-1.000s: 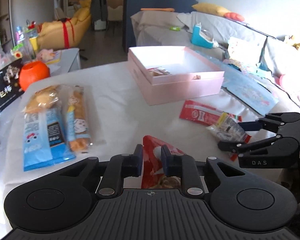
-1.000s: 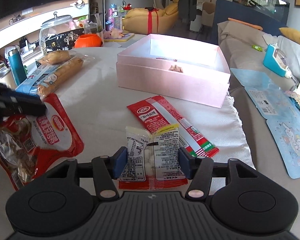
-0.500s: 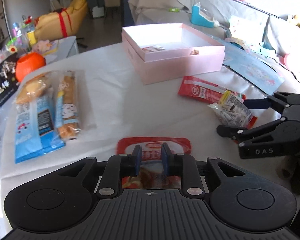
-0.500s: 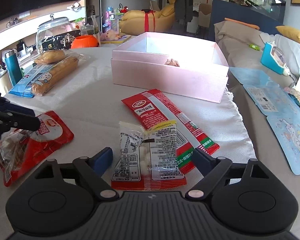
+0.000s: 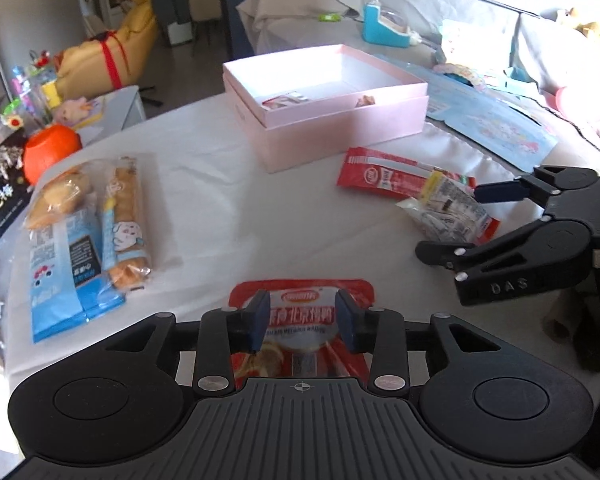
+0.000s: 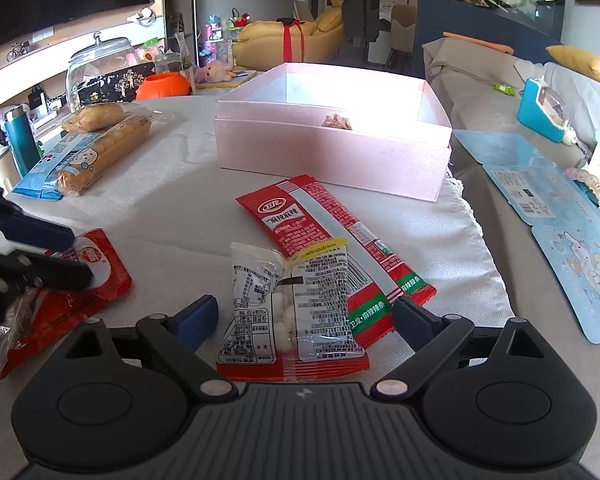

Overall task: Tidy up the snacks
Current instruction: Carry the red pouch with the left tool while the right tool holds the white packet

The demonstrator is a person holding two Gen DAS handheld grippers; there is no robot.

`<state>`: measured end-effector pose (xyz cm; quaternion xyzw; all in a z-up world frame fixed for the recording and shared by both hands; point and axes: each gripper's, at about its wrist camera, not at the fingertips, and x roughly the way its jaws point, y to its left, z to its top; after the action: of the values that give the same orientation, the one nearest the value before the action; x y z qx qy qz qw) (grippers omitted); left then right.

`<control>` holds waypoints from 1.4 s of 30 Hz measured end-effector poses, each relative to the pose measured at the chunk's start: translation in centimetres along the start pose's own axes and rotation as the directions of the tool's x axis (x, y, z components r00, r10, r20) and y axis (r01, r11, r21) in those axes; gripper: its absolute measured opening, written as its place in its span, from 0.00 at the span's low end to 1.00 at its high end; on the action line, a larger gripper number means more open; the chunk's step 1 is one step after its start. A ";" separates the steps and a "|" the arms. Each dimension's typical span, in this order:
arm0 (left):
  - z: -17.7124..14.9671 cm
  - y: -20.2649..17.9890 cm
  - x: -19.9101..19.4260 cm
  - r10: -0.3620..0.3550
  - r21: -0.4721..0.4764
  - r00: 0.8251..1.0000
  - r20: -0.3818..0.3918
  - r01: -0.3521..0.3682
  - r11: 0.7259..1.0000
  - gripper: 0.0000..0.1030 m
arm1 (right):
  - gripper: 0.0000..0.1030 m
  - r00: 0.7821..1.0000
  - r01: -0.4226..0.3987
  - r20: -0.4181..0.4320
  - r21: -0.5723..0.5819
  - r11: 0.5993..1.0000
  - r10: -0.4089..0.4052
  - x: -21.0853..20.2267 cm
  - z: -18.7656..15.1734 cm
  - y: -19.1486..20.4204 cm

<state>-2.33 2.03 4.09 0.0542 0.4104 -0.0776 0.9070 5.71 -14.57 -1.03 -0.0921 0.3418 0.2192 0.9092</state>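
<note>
A red meat-snack pouch (image 5: 352, 290) lies flat on the white tablecloth. My left gripper (image 5: 302, 308) hovers over its near half, jaws opening, and the pads stand clear of it. A clear packet of white candies (image 6: 292, 296) rests on a stack of long red spicy-strip packs (image 6: 296, 216). My right gripper (image 6: 304, 312) straddles that packet with its jaws opening wide, touching nothing. The open pink box (image 6: 332, 152) stands behind with a small snack or two inside. In the right wrist view, the left gripper (image 6: 76, 256) sits over the red pouch (image 6: 60, 308).
Two bread packs in blue wrappers (image 5: 88, 216) lie at the left. An orange pumpkin bowl (image 5: 50, 152), a glass jar (image 6: 100, 68) and a teal bottle (image 6: 20, 144) stand beyond them. Blue cartoon sheets (image 6: 572, 240) lie on the sofa right of the table.
The left gripper brought the red pouch from upright down flat onto the table and its jaws parted. The right gripper's jaws spread wide away from the clear packet.
</note>
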 end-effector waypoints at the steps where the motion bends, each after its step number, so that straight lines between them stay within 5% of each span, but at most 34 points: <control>1: -0.1 -0.1 0.0 -0.015 0.005 1.000 -0.014 0.015 1.000 0.39 | 0.92 1.000 0.000 0.000 0.000 1.000 0.000 0.0 0.0 0.0; 4: -0.6 -1.3 0.3 -0.002 0.077 1.000 -0.025 0.004 0.997 0.47 | 0.93 1.000 -0.001 -0.001 0.000 1.000 0.001 0.0 0.0 0.0; 8: -0.6 -1.5 0.7 -0.064 0.053 0.998 -0.027 0.065 0.996 0.78 | 0.93 1.000 -0.003 -0.001 0.001 1.000 0.003 0.0 0.0 0.0; 11: -0.7 -0.9 0.6 -0.080 0.018 0.997 -0.021 0.080 0.997 0.77 | 0.93 1.000 -0.003 -0.001 0.001 1.000 0.003 0.1 0.0 0.0; 15: -1.4 0.1 1.0 0.041 0.022 0.999 -0.032 -0.040 0.999 0.76 | 0.94 1.000 -0.003 -0.001 0.001 1.000 0.003 0.1 0.0 0.0; 22: -1.7 2.4 2.1 -0.024 -0.093 0.999 -0.044 0.020 0.995 0.85 | 0.96 1.000 -0.008 -0.005 -0.003 1.000 0.008 0.2 0.1 0.3; 36: -1.8 1.4 2.7 -0.018 -0.058 1.000 -0.026 0.016 0.998 0.90 | 1.00 0.999 -0.026 -0.030 0.004 1.000 0.027 0.8 0.3 -0.1; 39: -1.7 1.6 2.7 -0.007 -0.086 1.000 -0.016 0.006 0.996 0.87 | 1.00 0.999 -0.025 -0.035 -0.002 1.000 0.025 0.8 0.4 0.0; 42: -1.3 1.8 2.1 -0.026 -0.110 1.000 -0.013 0.025 0.994 0.69 | 0.99 0.999 -0.025 -0.047 -0.015 1.000 0.024 0.7 0.7 -0.1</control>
<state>-1.57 3.77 1.67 -0.0003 0.4214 -0.0661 0.9044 6.59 -14.19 -0.94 -0.1000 0.3626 0.2308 0.8974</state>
